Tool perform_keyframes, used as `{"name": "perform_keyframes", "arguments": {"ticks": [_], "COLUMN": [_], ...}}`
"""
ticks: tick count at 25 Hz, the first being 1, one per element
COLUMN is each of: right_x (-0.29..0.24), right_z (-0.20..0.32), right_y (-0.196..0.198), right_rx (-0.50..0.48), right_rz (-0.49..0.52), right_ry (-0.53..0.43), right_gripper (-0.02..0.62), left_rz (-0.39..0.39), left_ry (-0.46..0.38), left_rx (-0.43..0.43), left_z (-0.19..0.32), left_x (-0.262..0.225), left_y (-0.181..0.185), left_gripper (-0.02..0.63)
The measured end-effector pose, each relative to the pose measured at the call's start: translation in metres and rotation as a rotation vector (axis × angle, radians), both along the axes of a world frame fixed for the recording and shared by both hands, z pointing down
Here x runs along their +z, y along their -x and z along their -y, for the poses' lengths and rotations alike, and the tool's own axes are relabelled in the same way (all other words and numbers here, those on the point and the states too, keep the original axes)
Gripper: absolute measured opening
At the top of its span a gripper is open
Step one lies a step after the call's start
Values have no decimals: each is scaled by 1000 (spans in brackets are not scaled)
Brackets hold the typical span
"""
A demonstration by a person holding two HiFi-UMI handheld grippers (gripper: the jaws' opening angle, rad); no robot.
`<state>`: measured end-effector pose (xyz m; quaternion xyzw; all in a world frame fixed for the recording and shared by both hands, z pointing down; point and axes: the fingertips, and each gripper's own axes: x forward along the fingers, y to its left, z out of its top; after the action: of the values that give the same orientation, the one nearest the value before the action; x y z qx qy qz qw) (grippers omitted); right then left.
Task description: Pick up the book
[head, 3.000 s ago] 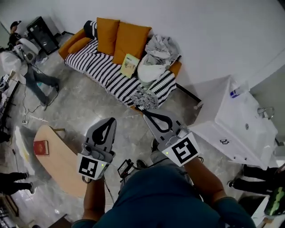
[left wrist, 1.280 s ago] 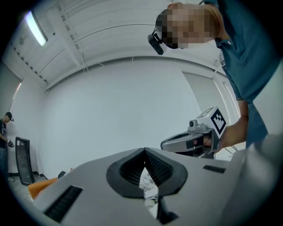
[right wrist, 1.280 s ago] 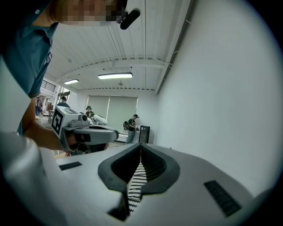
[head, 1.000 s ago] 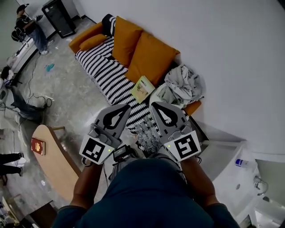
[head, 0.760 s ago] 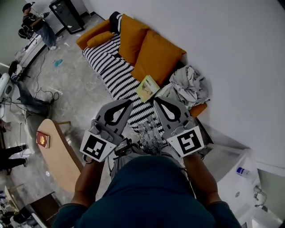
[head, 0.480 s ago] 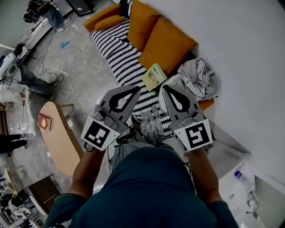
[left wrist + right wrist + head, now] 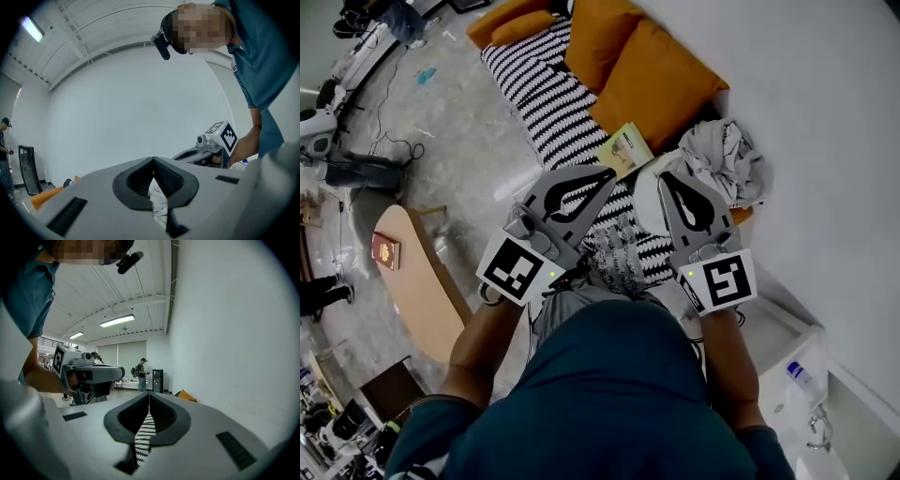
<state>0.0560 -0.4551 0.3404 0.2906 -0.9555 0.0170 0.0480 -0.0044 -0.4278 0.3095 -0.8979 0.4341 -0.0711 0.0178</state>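
A book with a yellow-green cover [image 7: 625,150] lies on the black-and-white striped blanket [image 7: 546,105] of an orange sofa [image 7: 652,80]. My left gripper [image 7: 612,172] is shut and empty; its tip hangs just below the book in the head view. My right gripper [image 7: 664,176] is also shut and empty, to the right of the book, beside a heap of grey-white clothes [image 7: 727,164]. The left gripper view shows closed jaws [image 7: 153,158] facing a white wall. The right gripper view shows closed jaws [image 7: 149,393] looking along the sofa. A small red book [image 7: 384,251] lies on a wooden table [image 7: 427,300].
The wooden table stands at the lower left on the grey floor. A white sink unit [image 7: 802,384] is at the lower right. Cables and other people [image 7: 337,169] are at the far left. The white wall runs behind the sofa.
Both grippers have moved forward toward the sofa, side by side, and the yellow-green book now lies just beyond their tips. Both jaws stay closed.
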Motion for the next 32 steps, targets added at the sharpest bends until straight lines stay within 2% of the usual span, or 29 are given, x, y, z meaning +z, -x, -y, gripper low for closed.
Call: {"name": "perform_keyframes", "arguments": {"ticks": [14, 26, 32], "right_x": [94, 202, 277], "right_z": [81, 143, 172], "right_y": [39, 68, 79], "right_rx": [48, 44, 52], "right_rz": [-77, -171, -253], "right_ry": [178, 347, 467], "right_gripper": [14, 17, 84], "left_rz": [-46, -81, -96], "left_ry": [120, 215, 263], "left_rx": [49, 34, 22], "left_z": [77, 112, 119], "left_x": [61, 104, 130], "left_y": [40, 78, 100], "left_gripper": [2, 2, 2]}}
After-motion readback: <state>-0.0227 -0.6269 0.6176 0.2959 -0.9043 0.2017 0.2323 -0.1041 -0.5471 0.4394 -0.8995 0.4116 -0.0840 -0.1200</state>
